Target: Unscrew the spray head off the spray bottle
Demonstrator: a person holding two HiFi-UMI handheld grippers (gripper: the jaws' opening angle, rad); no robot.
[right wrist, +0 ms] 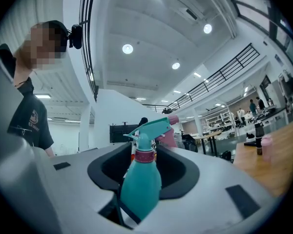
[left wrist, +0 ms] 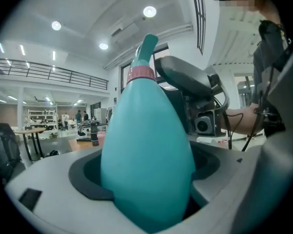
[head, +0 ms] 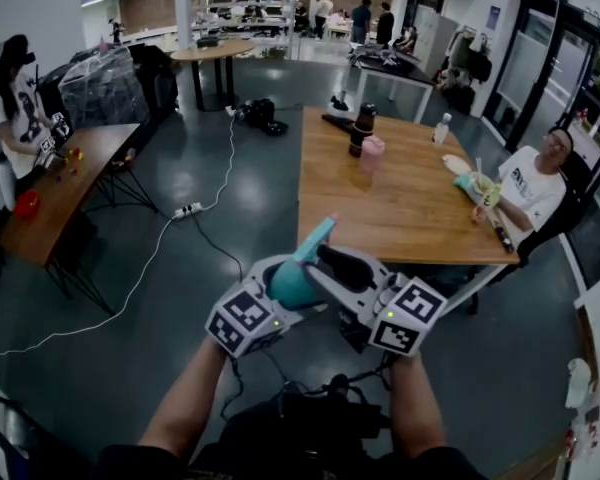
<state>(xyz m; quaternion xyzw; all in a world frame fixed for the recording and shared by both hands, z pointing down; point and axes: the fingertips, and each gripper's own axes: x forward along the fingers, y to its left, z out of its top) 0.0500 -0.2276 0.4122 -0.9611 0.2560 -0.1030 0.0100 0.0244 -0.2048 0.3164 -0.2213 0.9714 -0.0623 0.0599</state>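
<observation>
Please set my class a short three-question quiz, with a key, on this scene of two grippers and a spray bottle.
1. True or false: the spray head is already off the bottle.
2. Fill in: the collar under the spray head is coloured ____.
3. Which gripper clamps the bottle's body?
A. left gripper
B. right gripper
C. neither

Key
1. False: the spray head sits on the bottle's neck.
2. Pink.
3. A. The right gripper stands open around the bottle.
</observation>
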